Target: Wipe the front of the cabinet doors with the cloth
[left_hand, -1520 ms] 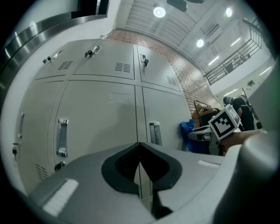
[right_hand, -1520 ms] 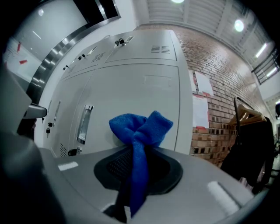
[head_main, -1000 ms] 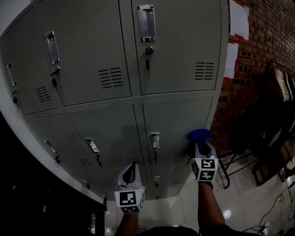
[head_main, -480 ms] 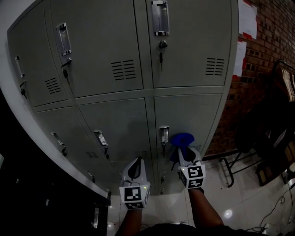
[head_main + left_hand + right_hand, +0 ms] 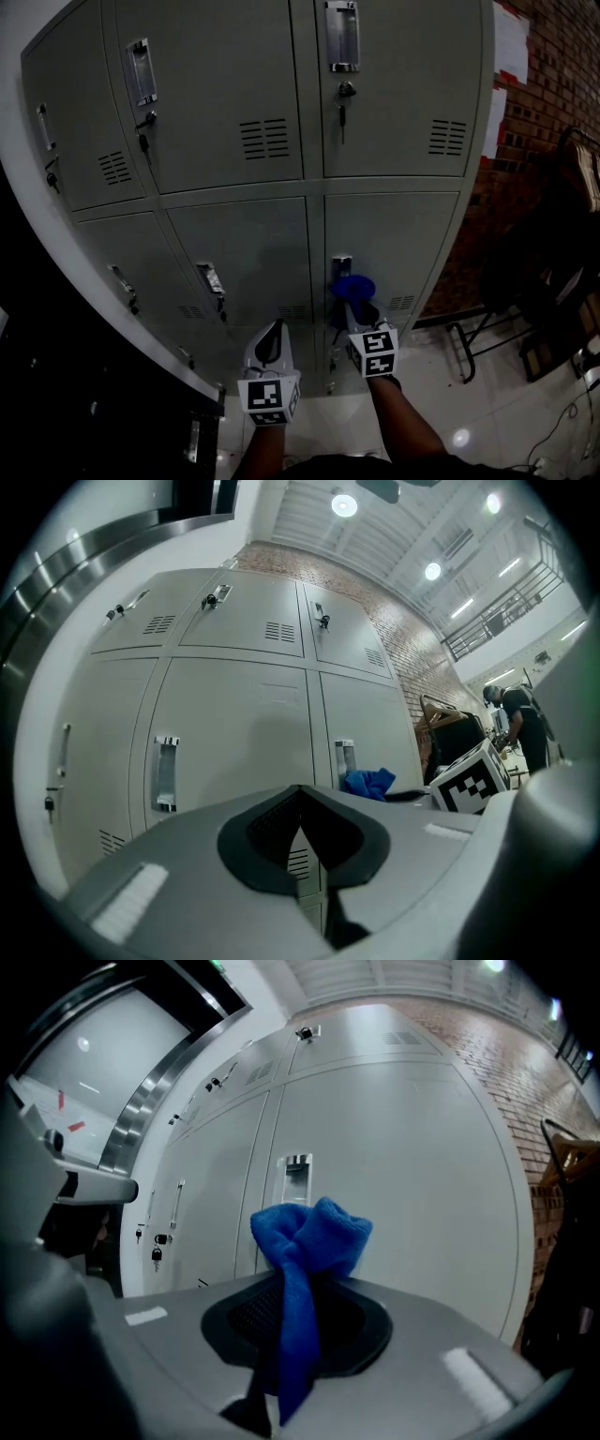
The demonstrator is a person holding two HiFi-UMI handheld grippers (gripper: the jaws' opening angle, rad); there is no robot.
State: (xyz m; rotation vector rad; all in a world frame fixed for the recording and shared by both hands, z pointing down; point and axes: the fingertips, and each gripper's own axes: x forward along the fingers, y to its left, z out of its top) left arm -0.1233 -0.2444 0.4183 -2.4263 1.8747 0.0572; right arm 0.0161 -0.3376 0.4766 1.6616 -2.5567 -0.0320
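Note:
Grey metal cabinet doors [image 5: 394, 234] fill the head view in two rows, each with a recessed handle. My right gripper [image 5: 356, 302] is shut on a bunched blue cloth [image 5: 353, 287], held against the lower right door just below its handle [image 5: 341, 267]. In the right gripper view the cloth [image 5: 310, 1234] sticks up from the closed jaws, with the handle [image 5: 296, 1175] right behind it. My left gripper [image 5: 272, 331] hangs shut and empty, apart from the lower middle door [image 5: 234, 733]. The left gripper view also catches the cloth [image 5: 368, 782].
A brick wall [image 5: 553, 66] with papers [image 5: 512, 42] stands right of the cabinet. A dark chair or rack [image 5: 553, 253] is on the glossy tiled floor [image 5: 487, 412] at the right. A dark counter [image 5: 56, 375] runs along the left. A person [image 5: 521, 726] stands far off.
My right gripper has carried the cloth leftward across the lower right door, from near its right edge to just under the handle. The left gripper has barely moved.

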